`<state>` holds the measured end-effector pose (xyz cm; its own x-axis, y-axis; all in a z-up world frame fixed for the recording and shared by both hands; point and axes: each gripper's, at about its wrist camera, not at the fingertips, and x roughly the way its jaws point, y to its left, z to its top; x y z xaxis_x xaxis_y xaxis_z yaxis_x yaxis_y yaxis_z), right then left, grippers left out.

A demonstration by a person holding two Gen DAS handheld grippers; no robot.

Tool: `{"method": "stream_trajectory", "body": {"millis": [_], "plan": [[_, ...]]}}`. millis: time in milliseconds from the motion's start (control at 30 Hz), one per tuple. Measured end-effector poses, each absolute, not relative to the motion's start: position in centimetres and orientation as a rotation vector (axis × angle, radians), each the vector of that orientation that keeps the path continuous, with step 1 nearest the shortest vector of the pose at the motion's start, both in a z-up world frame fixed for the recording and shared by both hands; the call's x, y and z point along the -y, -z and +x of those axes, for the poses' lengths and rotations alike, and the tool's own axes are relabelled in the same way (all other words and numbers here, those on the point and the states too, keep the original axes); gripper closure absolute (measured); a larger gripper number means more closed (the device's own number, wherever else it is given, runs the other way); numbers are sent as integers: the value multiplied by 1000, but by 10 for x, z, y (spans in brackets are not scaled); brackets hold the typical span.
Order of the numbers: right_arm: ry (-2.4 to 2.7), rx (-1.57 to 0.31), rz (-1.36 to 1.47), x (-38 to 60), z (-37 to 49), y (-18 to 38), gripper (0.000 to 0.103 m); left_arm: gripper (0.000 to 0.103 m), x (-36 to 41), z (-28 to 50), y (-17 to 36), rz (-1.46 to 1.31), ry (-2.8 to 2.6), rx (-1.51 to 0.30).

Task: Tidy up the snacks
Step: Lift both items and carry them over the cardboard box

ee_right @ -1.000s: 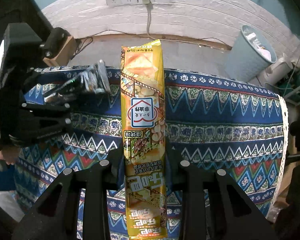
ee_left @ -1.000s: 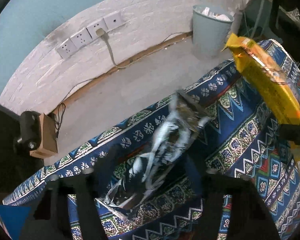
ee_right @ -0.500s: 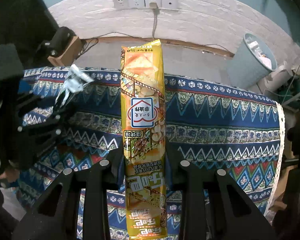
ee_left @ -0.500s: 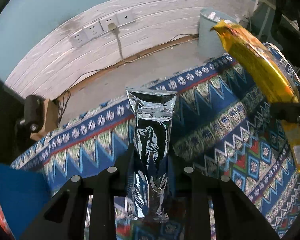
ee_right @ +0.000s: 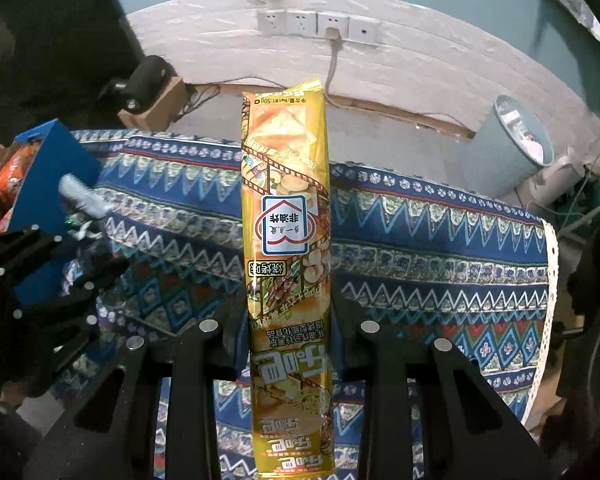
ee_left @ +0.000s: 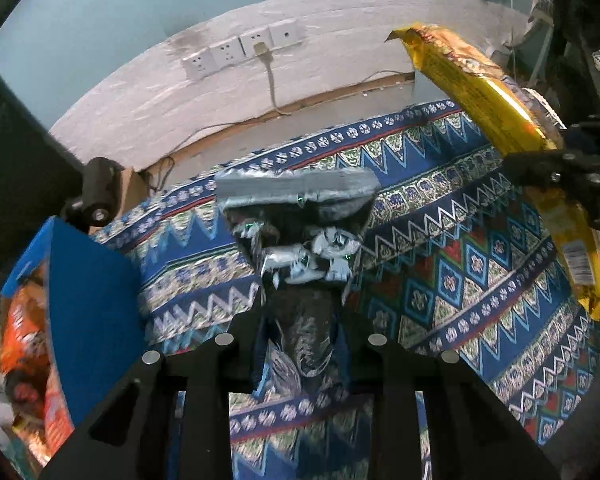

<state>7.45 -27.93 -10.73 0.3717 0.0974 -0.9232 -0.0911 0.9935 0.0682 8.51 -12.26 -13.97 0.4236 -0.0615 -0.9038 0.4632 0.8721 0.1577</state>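
My left gripper [ee_left: 300,344] is shut on a crinkled silver foil snack packet [ee_left: 300,240], held above the patterned blue cloth [ee_left: 440,280]. The packet's flat seal points forward. My right gripper [ee_right: 286,328] is shut on a long yellow snack pack [ee_right: 286,220], held upright over the cloth [ee_right: 440,240]. The yellow pack also shows at the right of the left wrist view [ee_left: 500,120], and the left gripper with the silver packet shows at the left of the right wrist view [ee_right: 80,204]. A blue box [ee_left: 88,312] holding orange snack bags [ee_left: 24,340] stands at the left.
A white wall strip with sockets [ee_right: 316,24] and a plugged cable runs behind the table. A grey bin [ee_right: 504,148] stands on the floor at the back right. A small black camera on a cardboard box [ee_right: 148,92] sits at the back left. The blue box also shows in the right wrist view [ee_right: 48,176].
My left gripper has swung left and tilted with the silver packet, so the blue box has come into view. The right gripper has kept the yellow pack nearly still.
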Motion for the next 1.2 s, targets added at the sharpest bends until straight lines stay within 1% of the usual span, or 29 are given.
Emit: {"method": "stream_trajectory", "body": {"millis": [300,567,767,1200], "plan": [[-152,-1161,-28,254,61,92,74,74,98,52,108,383,296,-1083],[-175,-1143,-59,232,48,82,74,74,72,30,79,299,267,-1069],[-206,-1126,-74,212,39,70,74,74,56,12,60,320,225,-1001],[-303,-1083,-69,163,36,37,74,74,14,1,24,263,177,-933]]}}
